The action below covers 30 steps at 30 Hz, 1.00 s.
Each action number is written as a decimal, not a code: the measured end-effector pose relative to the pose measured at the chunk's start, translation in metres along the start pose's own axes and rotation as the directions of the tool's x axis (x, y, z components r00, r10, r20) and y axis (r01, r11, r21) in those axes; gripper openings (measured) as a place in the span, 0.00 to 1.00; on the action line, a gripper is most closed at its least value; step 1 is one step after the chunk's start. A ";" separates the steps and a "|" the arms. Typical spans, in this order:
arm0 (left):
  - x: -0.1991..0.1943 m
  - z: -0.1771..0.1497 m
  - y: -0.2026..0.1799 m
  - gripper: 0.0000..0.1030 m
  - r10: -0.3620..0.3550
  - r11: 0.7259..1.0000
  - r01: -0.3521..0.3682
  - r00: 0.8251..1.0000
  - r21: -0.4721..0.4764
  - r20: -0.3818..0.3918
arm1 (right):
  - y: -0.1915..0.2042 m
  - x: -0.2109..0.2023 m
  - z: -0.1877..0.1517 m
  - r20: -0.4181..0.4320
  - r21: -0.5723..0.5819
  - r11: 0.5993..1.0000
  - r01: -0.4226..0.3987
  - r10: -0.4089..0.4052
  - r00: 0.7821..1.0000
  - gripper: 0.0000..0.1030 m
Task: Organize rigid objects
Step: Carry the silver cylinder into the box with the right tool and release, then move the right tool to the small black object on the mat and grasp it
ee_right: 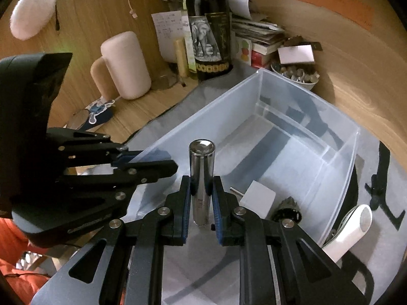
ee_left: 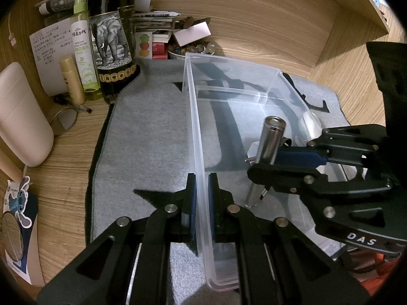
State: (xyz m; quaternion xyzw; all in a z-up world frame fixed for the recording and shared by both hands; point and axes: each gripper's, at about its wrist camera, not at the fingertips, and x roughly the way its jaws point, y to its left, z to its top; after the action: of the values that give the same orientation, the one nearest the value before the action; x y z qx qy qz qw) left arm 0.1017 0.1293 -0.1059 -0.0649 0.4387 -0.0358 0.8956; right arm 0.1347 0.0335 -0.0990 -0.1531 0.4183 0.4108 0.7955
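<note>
left hand-held gripper [ee_left: 201, 185] clamping bin wall [ee_left: 197, 127], cylinder [ee_right: 201, 178] inside

Place: a home desk nook, enclosed by wood-grain panels [ee_left: 267, 25].
Landmark: a wine bottle [ee_left: 112, 38] with an elephant label, stood at the back.
Left of bottle: a spray bottle [ee_left: 84, 50], a handwritten note [ee_left: 51, 50] and a pale speaker-like cylinder [ee_left: 20, 117] are seen.
Right of bottle: stacked papers [ee_left: 155, 23] and a bowl of beads [ee_left: 193, 49] are kept.
In front of bottle: a grey mat [ee_left: 147, 139] is spread, with a clear bin [ee_left: 195, 127] set on it.
Above: sticky notes [ee_right: 328, 0] are stuck to the wall.
</note>
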 end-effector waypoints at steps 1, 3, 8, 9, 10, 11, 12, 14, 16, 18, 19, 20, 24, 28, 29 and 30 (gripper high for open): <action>0.000 0.000 0.000 0.07 0.000 1.000 0.000 1.000 0.000 0.000 | 0.000 0.001 0.001 -0.002 -0.001 1.000 0.004 -0.004 1.000 0.14; 0.000 0.000 0.000 0.07 0.000 1.000 0.000 1.000 0.001 -0.001 | 0.001 0.003 0.002 -0.005 -0.002 1.000 0.018 -0.018 1.000 0.16; 0.000 0.000 0.000 0.07 -0.001 1.000 0.001 1.000 -0.001 0.000 | -0.001 0.007 0.002 -0.016 0.004 0.999 0.048 -0.048 0.999 0.17; 0.000 0.000 0.000 0.07 0.000 1.000 0.000 1.000 0.001 0.000 | -0.001 0.008 0.001 -0.017 0.006 0.999 0.049 -0.048 0.999 0.17; 0.000 0.000 0.000 0.07 0.001 1.000 -0.001 1.000 0.001 0.000 | -0.001 0.008 0.000 -0.013 0.007 0.999 0.050 -0.050 0.999 0.18; 0.000 0.000 0.000 0.07 0.000 1.000 0.000 1.000 0.002 0.000 | -0.001 0.007 0.000 -0.009 0.007 0.999 0.049 -0.049 0.999 0.21; 0.000 0.000 0.000 0.07 0.001 1.000 -0.001 1.000 0.001 -0.003 | -0.001 0.005 -0.001 -0.001 0.007 0.999 0.048 -0.048 0.999 0.23; 0.000 0.000 0.001 0.07 0.001 1.000 -0.001 1.000 0.002 -0.002 | 0.000 0.002 -0.002 0.015 0.006 0.999 0.048 -0.048 0.999 0.26; 0.000 0.000 0.001 0.07 0.002 1.000 -0.002 1.000 0.002 -0.003 | 0.000 -0.002 -0.001 0.032 0.007 0.999 0.051 -0.051 0.998 0.27; 0.000 0.000 0.001 0.07 0.002 1.000 -0.002 1.000 0.003 -0.002 | 0.000 -0.007 -0.001 0.049 0.010 0.998 0.054 -0.055 0.997 0.31; 0.000 0.000 0.001 0.07 0.003 1.000 -0.003 1.000 0.003 -0.002 | -0.001 -0.010 -0.001 0.059 0.011 0.998 0.055 -0.056 0.997 0.32; 0.000 0.001 0.002 0.07 0.002 1.000 -0.002 1.000 0.003 -0.003 | -0.001 -0.013 -0.001 0.070 0.012 0.998 0.058 -0.059 0.996 0.37; 0.000 0.000 0.002 0.07 0.003 1.000 -0.003 1.000 0.004 -0.003 | -0.001 -0.027 -0.001 0.106 0.005 0.997 0.083 -0.083 0.991 0.48; 0.000 0.000 0.002 0.07 0.004 1.000 -0.004 1.000 0.005 -0.003 | -0.003 -0.043 0.000 0.156 -0.001 0.993 0.121 -0.119 0.980 0.60; 0.000 0.000 0.002 0.07 0.005 1.000 -0.004 1.000 0.004 -0.003 | -0.004 -0.047 0.000 0.169 -0.001 0.991 0.130 -0.128 0.977 0.63; 0.000 0.000 0.002 0.07 0.004 1.000 -0.004 1.000 0.004 -0.003 | -0.006 -0.052 0.000 0.182 0.002 0.990 0.142 -0.140 0.973 0.67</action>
State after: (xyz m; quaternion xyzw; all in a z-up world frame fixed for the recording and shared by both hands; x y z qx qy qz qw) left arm 0.1017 0.1312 -0.1061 -0.0621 0.4399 -0.0349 0.8952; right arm 0.1231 0.0032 -0.0586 -0.1488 0.3299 0.3679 0.8566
